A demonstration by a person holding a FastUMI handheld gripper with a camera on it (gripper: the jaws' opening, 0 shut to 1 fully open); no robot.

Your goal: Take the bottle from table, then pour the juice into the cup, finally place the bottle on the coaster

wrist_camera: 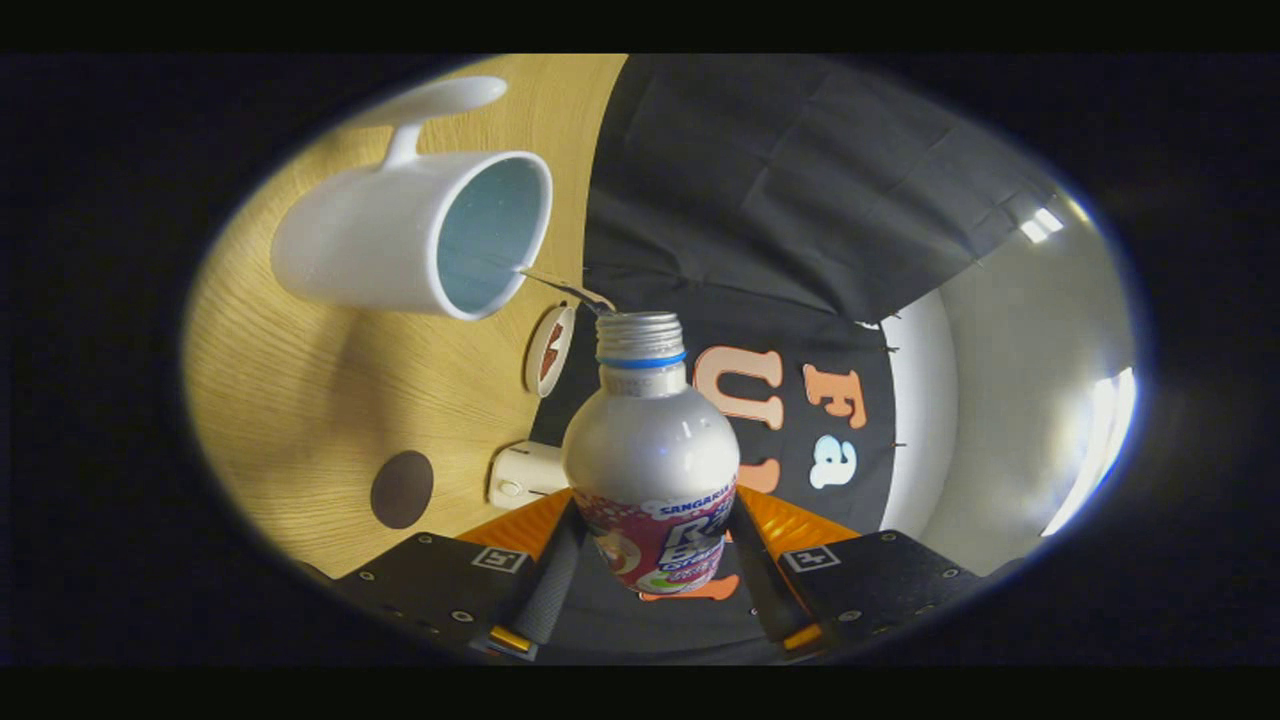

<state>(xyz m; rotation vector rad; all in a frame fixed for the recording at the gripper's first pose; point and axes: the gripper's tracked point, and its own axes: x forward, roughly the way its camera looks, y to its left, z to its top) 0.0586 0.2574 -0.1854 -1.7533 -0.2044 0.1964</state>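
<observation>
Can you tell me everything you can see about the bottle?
The bottle looks like silvery metal, with a threaded open neck, a blue ring under the threads and a colourful printed label around its lower body. Its cap is off. The gripper holds it between both fingers, pressing on the labelled part. It is tipped toward the white cup, and a thin stream runs from its mouth into the cup. The bottle is off the wooden table.

The silver metal bottle (650, 450) wears a printed wrap label (660, 545) with a brand line above big colourful lettering. The gripper (655, 522), both fingers clamped on that bottle, carries a small square coded marker (500, 559) on each black plate. The round white coaster (550, 350) bears a red emblem, no legible words.
</observation>
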